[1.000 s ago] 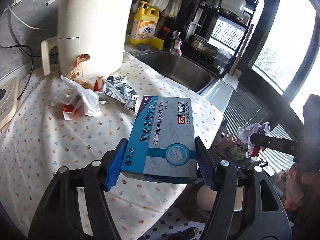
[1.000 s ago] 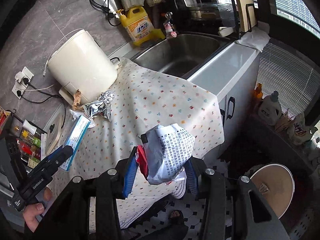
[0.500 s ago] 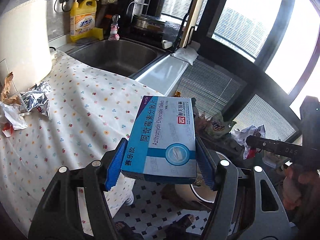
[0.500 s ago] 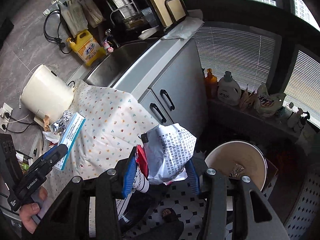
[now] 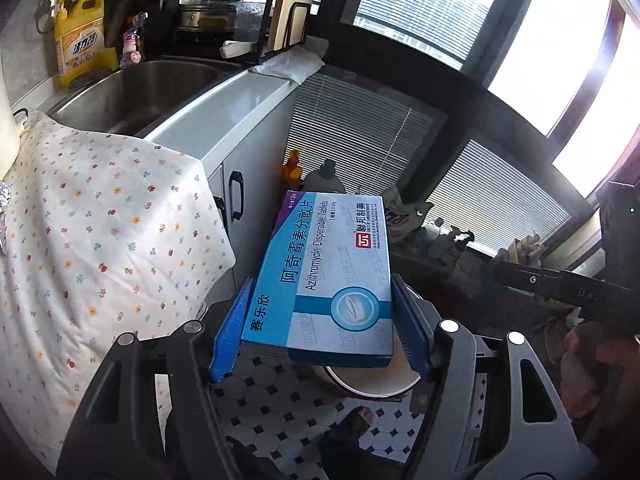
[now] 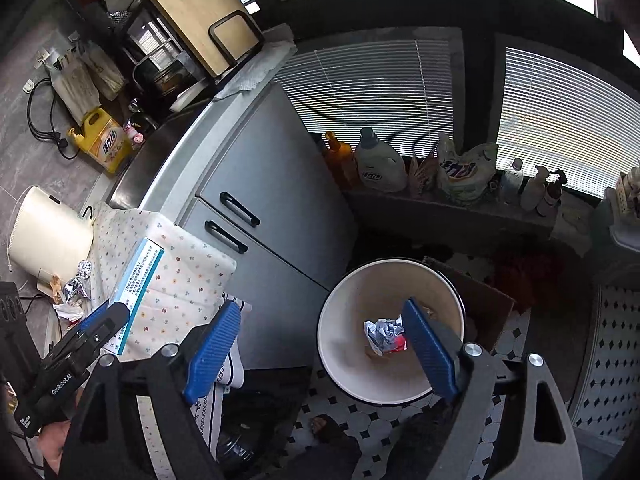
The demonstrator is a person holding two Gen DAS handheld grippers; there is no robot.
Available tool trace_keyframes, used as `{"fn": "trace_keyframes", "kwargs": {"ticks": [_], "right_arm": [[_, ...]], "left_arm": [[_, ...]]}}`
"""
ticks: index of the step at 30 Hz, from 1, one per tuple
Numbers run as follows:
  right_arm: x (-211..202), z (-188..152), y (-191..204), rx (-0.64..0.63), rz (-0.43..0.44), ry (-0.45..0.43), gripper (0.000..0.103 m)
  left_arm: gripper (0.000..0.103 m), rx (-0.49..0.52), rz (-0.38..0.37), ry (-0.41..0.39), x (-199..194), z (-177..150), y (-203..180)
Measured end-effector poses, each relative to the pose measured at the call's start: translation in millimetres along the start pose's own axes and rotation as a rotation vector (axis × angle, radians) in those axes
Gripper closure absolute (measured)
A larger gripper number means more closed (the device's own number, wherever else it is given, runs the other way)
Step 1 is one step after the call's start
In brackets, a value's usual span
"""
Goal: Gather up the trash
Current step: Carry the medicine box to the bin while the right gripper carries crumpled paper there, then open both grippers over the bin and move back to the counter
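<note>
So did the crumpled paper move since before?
Yes. The crumpled paper left the right gripper, whose jaws are now open, and dropped into the white bin by the cabinet.

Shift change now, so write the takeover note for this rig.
Left gripper: shut on the azithromycin tablet box, held in the air past the counter edge, above the white bin.
Right gripper: open and empty, above the bin.
Done: crumpled paper wad lies inside the bin.
Left: drop the box in, then fetch the foil scrap and torn wrappers beside the cream appliance on the floral cloth.
</note>
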State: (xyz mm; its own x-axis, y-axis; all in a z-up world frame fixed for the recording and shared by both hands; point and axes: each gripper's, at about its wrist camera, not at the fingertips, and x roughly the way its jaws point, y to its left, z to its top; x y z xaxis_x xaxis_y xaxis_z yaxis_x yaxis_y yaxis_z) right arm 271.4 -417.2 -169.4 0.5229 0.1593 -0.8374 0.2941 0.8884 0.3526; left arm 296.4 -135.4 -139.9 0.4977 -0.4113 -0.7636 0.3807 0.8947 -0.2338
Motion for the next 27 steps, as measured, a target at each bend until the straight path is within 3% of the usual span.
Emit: {"fn": "trace_keyframes", "kwargs": {"ticks": [18, 22, 27], "right_arm": [[-24, -14, -91, 0.077, -0.111, 0.017, 0.020], [-30, -15, -102, 0.082, -0.135, 0.015, 0.020], [-28, -13, -102, 0.086, -0.132, 0.014, 0.020]], "left_arm": [[0.036, 0.039, -0.139, 0.186, 109, -29, -77], [0.021, 0.032, -0.158, 0.178, 117, -30, -86], [0.012, 0.027, -0.149, 0.155, 111, -24, -81]]}}
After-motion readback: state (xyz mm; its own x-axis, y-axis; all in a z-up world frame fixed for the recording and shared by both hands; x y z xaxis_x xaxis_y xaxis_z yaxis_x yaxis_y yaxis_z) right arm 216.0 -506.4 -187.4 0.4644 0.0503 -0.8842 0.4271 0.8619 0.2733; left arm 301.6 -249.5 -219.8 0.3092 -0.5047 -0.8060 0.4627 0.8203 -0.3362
